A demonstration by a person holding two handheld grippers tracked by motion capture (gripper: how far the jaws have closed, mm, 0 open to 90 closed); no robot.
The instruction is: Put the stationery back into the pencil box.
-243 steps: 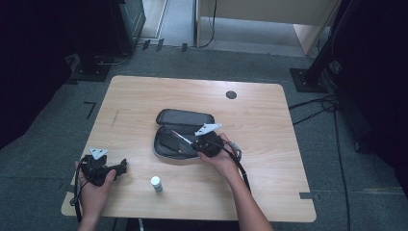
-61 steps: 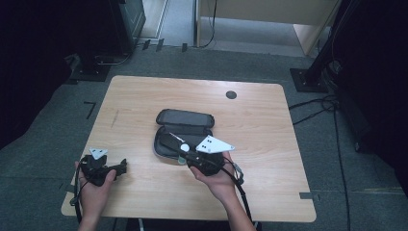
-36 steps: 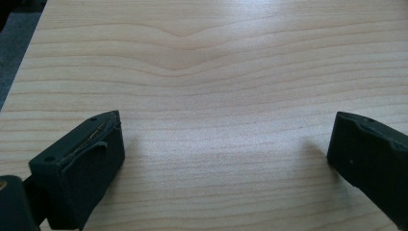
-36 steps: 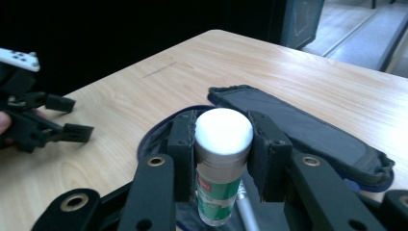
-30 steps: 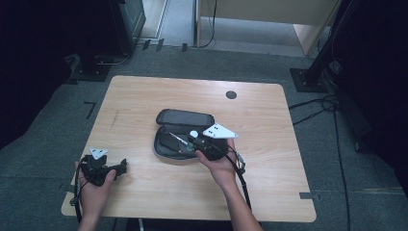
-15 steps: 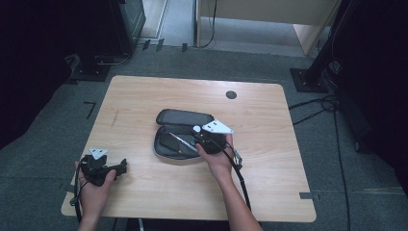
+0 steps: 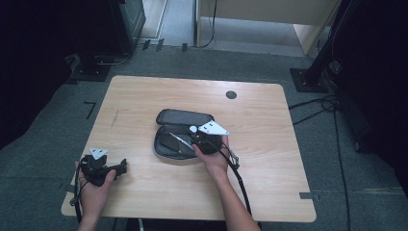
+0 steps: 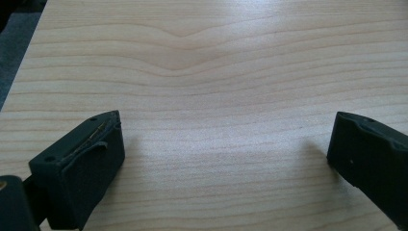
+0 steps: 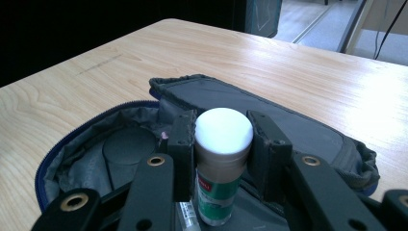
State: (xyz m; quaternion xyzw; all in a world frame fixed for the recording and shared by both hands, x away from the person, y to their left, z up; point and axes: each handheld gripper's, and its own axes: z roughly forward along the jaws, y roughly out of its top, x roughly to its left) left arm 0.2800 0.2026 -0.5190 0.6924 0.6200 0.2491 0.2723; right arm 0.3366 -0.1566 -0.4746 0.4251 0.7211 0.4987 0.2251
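Your right gripper [image 9: 223, 159] was clamped on a small bottle [image 9: 219, 180] with a white cap [image 9: 224, 130], one jaw pressed on each side just below the cap. The bottle stood upright in the grip: long axis vertical, cap up, base down toward the open pouch [image 9: 120, 144]. It hung over the pouch's tray half, near the hinge with the lid flap [image 9: 288, 125] that lay folded back beyond it. In the high view the white cap [image 7: 193, 129] showed at the tip of the right gripper [image 7: 198, 137], above the pouch [image 7: 173, 137] at the middle of the table [image 7: 269, 120].

Hard to read: the bottle's base was cut off by the bottom edge of the right gripper view, so you could not tell whether it touched the lining. The green label showed a red patch, the print too small to read. A thin pale item lay in the pouch below the jaws, mostly hidden by them. A round flat shape [image 9: 129, 147] sat under the grey lining, unidentified.

Your left gripper [image 7: 103, 168] rested near the table's near-left corner, well apart from the pouch. Its jaws stood wide apart with bare wood [image 8: 216, 96] between them.
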